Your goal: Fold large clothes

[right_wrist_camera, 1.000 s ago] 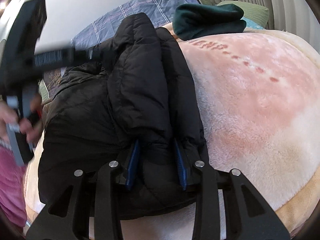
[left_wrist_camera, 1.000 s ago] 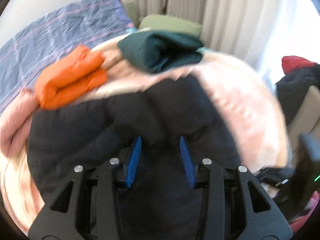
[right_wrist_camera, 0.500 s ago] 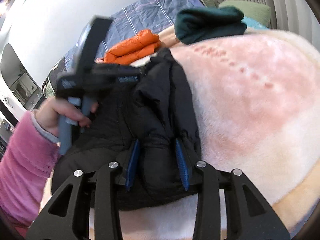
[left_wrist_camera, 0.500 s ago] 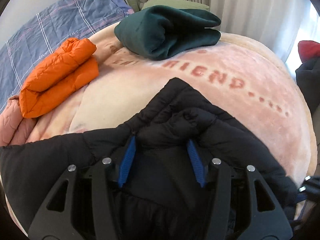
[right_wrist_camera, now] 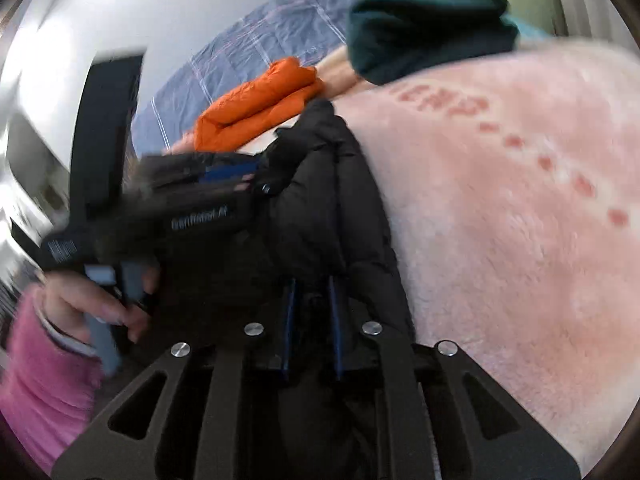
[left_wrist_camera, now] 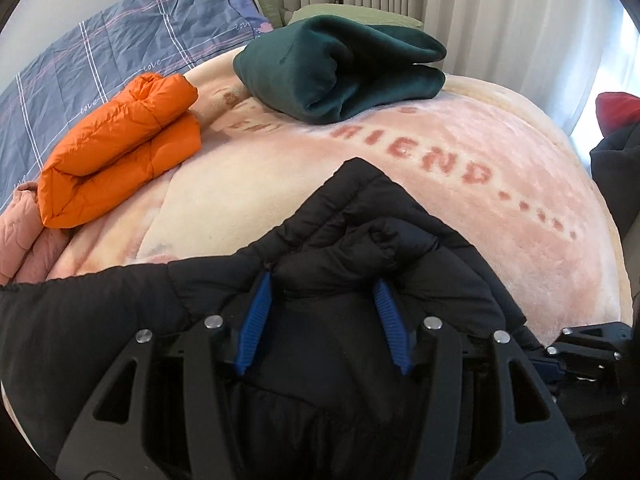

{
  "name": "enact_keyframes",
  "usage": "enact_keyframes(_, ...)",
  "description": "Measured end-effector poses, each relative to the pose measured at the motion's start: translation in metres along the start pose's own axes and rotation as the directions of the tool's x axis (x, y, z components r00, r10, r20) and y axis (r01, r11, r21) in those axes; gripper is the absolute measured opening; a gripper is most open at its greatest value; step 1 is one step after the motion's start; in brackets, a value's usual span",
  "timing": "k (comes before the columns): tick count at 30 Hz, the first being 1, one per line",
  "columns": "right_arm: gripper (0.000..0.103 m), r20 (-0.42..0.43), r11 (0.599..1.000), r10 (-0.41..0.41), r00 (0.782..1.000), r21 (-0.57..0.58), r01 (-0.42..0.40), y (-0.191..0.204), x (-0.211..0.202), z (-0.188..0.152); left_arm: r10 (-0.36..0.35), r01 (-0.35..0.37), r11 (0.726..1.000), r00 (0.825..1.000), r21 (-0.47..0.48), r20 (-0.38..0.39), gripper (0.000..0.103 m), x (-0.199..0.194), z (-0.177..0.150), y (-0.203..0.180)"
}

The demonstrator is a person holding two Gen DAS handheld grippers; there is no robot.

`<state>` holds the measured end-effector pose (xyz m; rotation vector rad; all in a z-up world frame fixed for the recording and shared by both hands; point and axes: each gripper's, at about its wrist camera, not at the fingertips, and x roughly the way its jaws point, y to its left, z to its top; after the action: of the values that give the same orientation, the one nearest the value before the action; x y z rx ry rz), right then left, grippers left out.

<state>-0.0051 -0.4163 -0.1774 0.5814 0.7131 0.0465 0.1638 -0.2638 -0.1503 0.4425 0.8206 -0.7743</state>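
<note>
A black padded jacket (left_wrist_camera: pixel 360 240) is spread on a pink blanket (left_wrist_camera: pixel 500 208). Its bunched folds are seen between the half-spread jaws of the left gripper (left_wrist_camera: pixel 324 304); whether they are pressed cannot be told. Only the right wrist view shows the right gripper (right_wrist_camera: pixel 312 304) closing on jacket fabric, and the person's hand (right_wrist_camera: pixel 92 304) in a pink sleeve (right_wrist_camera: pixel 44 380).

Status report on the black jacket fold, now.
Left gripper holds a bunched fold of the black jacket. Right gripper closing on it. Nothing in the way.
</note>
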Motion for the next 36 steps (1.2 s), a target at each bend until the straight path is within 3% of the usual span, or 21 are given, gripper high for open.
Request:
enact_keyframes(5,0.013,0.018,0.987,-0.113,0.993,-0.117,0.114,0.023,0.002,-0.004,0.005,-0.004,1.0,1.0,-0.011,0.027,0.052,-0.014,0.003,0.003)
enact_keyframes(7,0.013,0.03,0.981,-0.134,0.991,-0.137,0.137,0.026,0.0,-0.007,0.02,-0.018,0.999,0.998,-0.035,0.054,0.035,-0.034,0.005,0.012)
enact_keyframes(12,0.013,0.029,0.983,-0.127,0.991,-0.133,0.13,0.019,0.001,-0.007,0.168,-0.155,0.982,0.979,-0.105,0.119,0.025,-0.087,0.002,0.068)
enact_keyframes(14,0.013,0.03,0.983,-0.124,0.992,-0.136,0.127,0.019,0.0,-0.006,0.213,-0.199,0.963,0.975,-0.181,0.06,0.018,-0.085,-0.008,0.105)
enact_keyframes(16,0.014,0.027,0.983,-0.114,0.993,-0.144,0.117,0.021,0.0,-0.006,0.23,-0.233,0.944,0.972,-0.233,-0.042,0.013,-0.058,-0.03,0.135)
enact_keyframes(18,0.014,0.021,0.982,-0.098,0.995,-0.16,0.1,0.024,0.003,-0.005,0.31,-0.328,0.92,0.944,-0.216,-0.112,0.013,-0.03,-0.05,0.141)
enact_keyframes(19,0.014,0.021,0.979,-0.112,0.993,-0.171,0.114,0.027,0.004,-0.005,0.321,-0.341,0.911,0.939,-0.233,-0.122,0.011,-0.016,-0.061,0.142)
enact_keyframes(21,0.014,0.025,0.973,-0.138,0.99,-0.185,0.14,0.03,0.005,-0.005,0.307,-0.326,0.904,0.945,-0.276,-0.112,0.01,-0.014,-0.062,0.145)
enact_keyframes(25,0.014,0.021,0.975,-0.131,0.991,-0.177,0.133,0.026,0.005,-0.004,0.301,-0.32,0.916,0.947,-0.242,-0.112,0.009,-0.016,-0.057,0.143)
enact_keyframes(30,0.014,0.024,0.975,-0.133,0.991,-0.174,0.135,0.027,0.005,-0.006,0.244,-0.24,0.916,0.969,-0.321,-0.026,0.017,-0.059,-0.052,0.155)
enact_keyframes(33,0.014,0.021,0.977,-0.127,0.992,-0.171,0.129,0.027,0.006,-0.005,0.16,-0.11,0.933,0.98,-0.341,0.12,0.025,-0.107,-0.046,0.143)
enact_keyframes(36,0.014,0.022,0.978,-0.12,0.993,-0.167,0.122,0.025,0.005,-0.005,0.033,0.012,0.967,0.985,-0.255,0.17,0.041,-0.123,-0.049,0.112)
